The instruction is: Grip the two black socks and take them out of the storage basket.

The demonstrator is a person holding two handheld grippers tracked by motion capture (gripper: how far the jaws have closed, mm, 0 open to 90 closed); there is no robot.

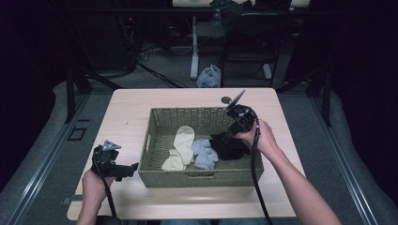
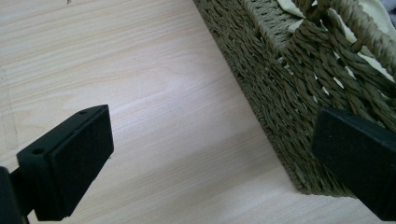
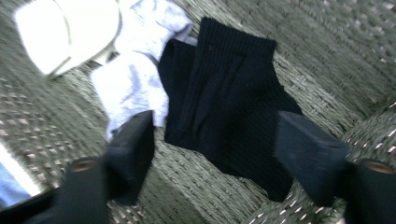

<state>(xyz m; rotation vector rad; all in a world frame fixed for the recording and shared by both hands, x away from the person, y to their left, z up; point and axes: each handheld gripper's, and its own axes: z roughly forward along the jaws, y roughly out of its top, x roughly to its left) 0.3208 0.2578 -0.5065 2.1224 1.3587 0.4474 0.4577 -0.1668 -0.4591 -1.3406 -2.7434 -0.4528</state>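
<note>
- Black socks (image 3: 224, 102) lie in the right part of the woven basket (image 1: 159, 117), flat on its floor, touching the grey socks (image 1: 204, 153) beside them. They sit apart enough from the wall that jaws can come down on either side.
- Nearest the person, the left gripper (image 1: 123, 170) rests low on the table (image 1: 126, 103) just outside the basket's left wall, its jaws spread wide with nothing between them. In the left gripper view one pad (image 2: 79, 158) hangs over bare wood and the other stands against the weave, so it looks parked, perhaps ready to steady the basket.
- Farther in, the right gripper (image 3: 215, 149) points down into the basket over the near edge of the black socks. Its jaws stand part-way apart and straddle the fabric without pressing it; I judge this a reach for a pinch.
- Beyond them, the cream socks (image 1: 180, 145) lie left of the grey pair, clear of the reach.
- Risk, as I judge it: the left jaw sits close to the grey fabric and could catch it too.
</note>
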